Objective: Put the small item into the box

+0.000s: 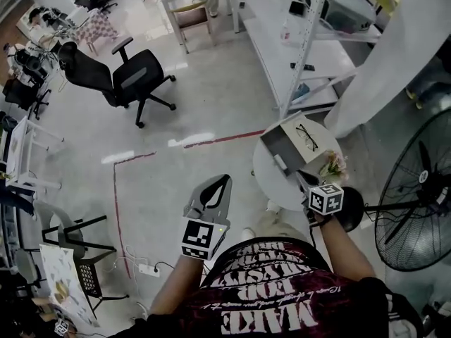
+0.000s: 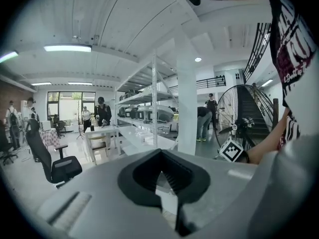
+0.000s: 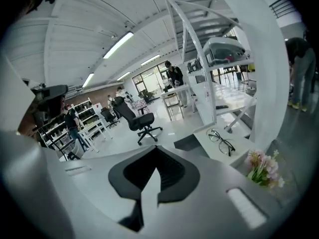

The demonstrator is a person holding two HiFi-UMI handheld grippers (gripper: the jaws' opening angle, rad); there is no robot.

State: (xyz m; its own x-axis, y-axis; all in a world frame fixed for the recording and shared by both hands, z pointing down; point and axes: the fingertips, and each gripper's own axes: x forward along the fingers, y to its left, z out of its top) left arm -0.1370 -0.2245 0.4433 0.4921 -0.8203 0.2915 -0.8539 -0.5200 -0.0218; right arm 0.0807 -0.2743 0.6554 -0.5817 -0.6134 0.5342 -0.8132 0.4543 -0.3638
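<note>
On a small round white table stands an open box with a grey inside. Black-rimmed glasses lie on the white panel beside it, which looks like its lid. In the right gripper view the glasses lie ahead and to the right, with the box just left of them. My right gripper is over the table's near edge, shut and empty. My left gripper hangs over the floor left of the table, also shut with nothing in it.
A small bunch of pink flowers stands on the table next to my right gripper. A large standing fan is at the right. White shelving rises behind the table. An office chair stands on the floor far left.
</note>
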